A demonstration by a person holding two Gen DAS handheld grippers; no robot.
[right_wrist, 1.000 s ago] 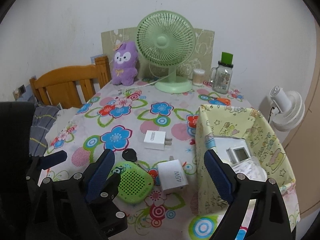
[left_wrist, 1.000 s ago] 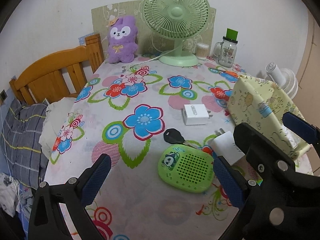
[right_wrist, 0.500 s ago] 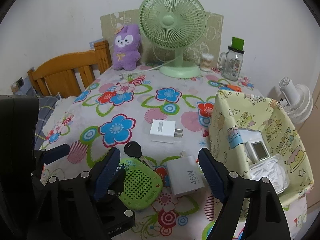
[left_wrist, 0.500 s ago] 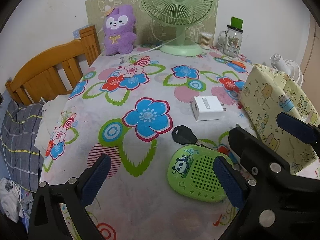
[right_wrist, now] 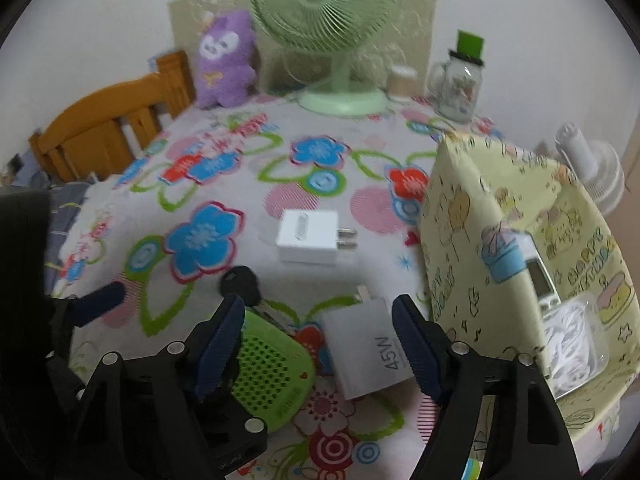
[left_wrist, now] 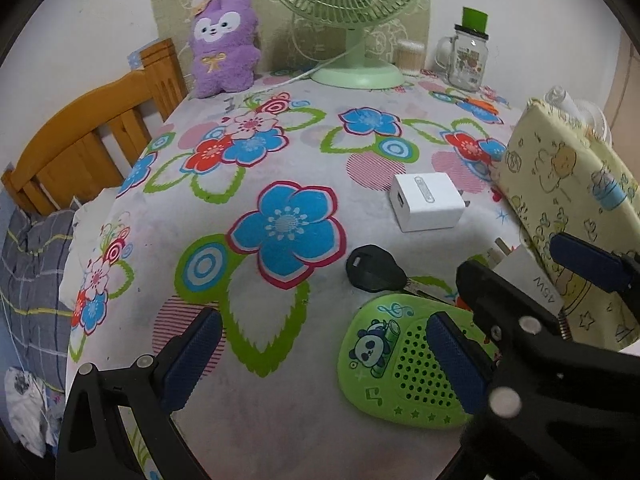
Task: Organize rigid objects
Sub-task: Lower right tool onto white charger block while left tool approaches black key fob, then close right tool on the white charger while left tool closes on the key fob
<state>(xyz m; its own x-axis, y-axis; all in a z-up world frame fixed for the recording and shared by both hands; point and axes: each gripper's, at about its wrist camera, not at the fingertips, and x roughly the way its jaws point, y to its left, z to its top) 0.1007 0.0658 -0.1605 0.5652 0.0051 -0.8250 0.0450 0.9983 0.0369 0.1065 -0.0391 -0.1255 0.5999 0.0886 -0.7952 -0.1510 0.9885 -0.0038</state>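
Observation:
A green panda speaker [left_wrist: 404,364] lies on the floral tablecloth, also in the right wrist view [right_wrist: 272,372]. A black key [left_wrist: 374,268] lies just beyond it. A small white charger [left_wrist: 428,202] sits further back. A 45W white charger [right_wrist: 370,354] lies by the yellow storage box [right_wrist: 504,240]. My left gripper [left_wrist: 320,354] is open, its right finger over the speaker. My right gripper [right_wrist: 320,340] is open, low over the 45W charger, empty.
The box holds a white device [right_wrist: 540,280] and cables. A green fan [left_wrist: 352,12], purple plush [left_wrist: 224,44], glass jar [left_wrist: 468,56] and cotton-swab tub stand at the back. A wooden chair [left_wrist: 92,132] is at the left edge.
Both grippers have moved forward and down toward the table. The speaker and 45W charger look larger and closer. Both stay open.

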